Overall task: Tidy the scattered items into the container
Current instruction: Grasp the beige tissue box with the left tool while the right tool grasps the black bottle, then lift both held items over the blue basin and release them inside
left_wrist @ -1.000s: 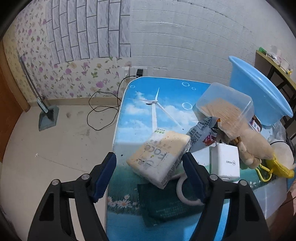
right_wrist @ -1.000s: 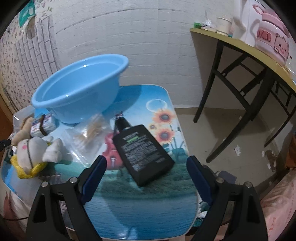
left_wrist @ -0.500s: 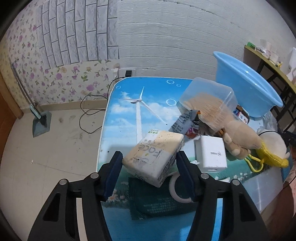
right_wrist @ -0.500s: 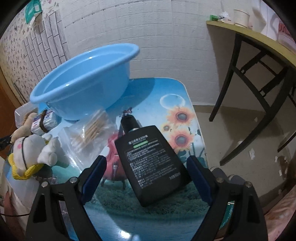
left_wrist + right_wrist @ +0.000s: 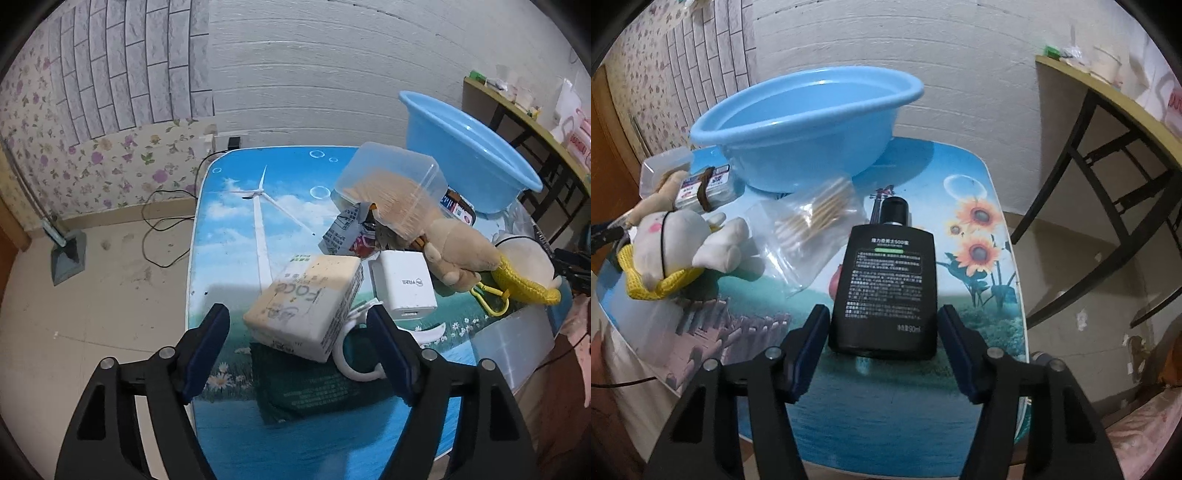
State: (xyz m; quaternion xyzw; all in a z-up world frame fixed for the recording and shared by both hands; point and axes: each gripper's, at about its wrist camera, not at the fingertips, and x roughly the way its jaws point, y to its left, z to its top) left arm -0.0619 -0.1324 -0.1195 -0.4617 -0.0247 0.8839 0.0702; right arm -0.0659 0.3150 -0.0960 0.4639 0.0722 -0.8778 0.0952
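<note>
Black bottle (image 5: 888,291), lower centre on the desk (image 5: 960,398): rigid, probably slick, best gripped across flat sides; right claw (image 5: 882,349) has been closing, pads not yet touching.

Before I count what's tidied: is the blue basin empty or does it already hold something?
Empty as far as shows: the blue basin's visible inside is bare blue in the right wrist view; its bottom is hidden.

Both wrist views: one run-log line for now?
left gripper: opening, tissue pack between | right gripper: closing round black bottle | basin: empty
</note>
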